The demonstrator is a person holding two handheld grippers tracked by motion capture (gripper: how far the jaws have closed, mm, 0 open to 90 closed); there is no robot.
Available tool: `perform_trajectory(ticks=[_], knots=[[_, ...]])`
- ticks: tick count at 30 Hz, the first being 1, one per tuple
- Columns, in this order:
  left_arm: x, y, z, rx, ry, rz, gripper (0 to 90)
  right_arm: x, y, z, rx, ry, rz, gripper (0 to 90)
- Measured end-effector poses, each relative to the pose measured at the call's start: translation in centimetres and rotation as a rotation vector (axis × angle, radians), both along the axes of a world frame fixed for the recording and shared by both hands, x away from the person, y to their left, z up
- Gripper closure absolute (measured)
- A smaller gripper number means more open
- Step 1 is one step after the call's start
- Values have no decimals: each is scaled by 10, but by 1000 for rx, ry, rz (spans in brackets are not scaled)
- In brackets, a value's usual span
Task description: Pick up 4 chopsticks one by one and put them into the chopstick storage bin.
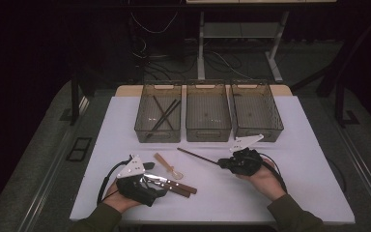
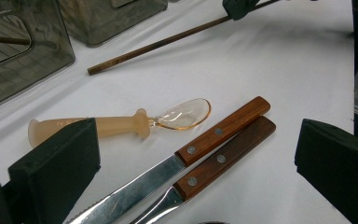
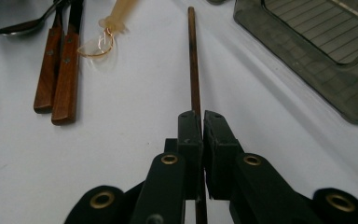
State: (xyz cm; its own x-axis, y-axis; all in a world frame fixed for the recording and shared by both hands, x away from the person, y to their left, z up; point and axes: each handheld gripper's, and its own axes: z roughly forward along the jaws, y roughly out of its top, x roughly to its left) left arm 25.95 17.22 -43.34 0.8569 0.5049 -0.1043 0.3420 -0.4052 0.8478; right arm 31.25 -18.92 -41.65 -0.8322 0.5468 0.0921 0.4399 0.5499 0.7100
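My right gripper [image 1: 221, 163] [image 3: 201, 114] is shut on a dark brown chopstick [image 1: 197, 156] [image 3: 194, 65] [image 2: 158, 44], which runs from the jaws up and left over the white table. My left gripper [image 1: 162, 186] [image 2: 193, 163] rests at the table's front left, open, its black pads [image 2: 58, 163] wide apart. Between and ahead of those jaws lie two wooden-handled knives [image 1: 174, 185] [image 2: 223, 140] [image 3: 58, 60] side by side. Just beyond them lies a small translucent peach spoon [image 1: 167, 165] [image 2: 121, 123] [image 3: 107, 32].
Three smoky transparent bins stand in a row at the back of the white table [image 1: 280, 193]. The left bin [image 1: 158, 112] holds several dark chopsticks; the middle bin [image 1: 208, 111] and right bin [image 1: 256, 110] [image 3: 317, 42] look empty. A metal spoon [image 3: 23, 24] lies by the knives.
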Motion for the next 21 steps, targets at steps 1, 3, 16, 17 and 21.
perform_trajectory(ticks=[1,3,16,17,21], knots=[[0,0,0,3,1,-1,0,0,-1,1,4,-3,-1,861],[0,0,0,3,1,-1,0,-1,-2,3,12,-7,0,861],[0,0,0,-2,1,1,0,-2,-14,24,114,-32,-6,861],[0,0,0,-3,1,0,0,-2,-15,25,119,-36,-5,861],[0,0,0,0,-6,6,0,-1,-18,29,138,-41,-9,861]])
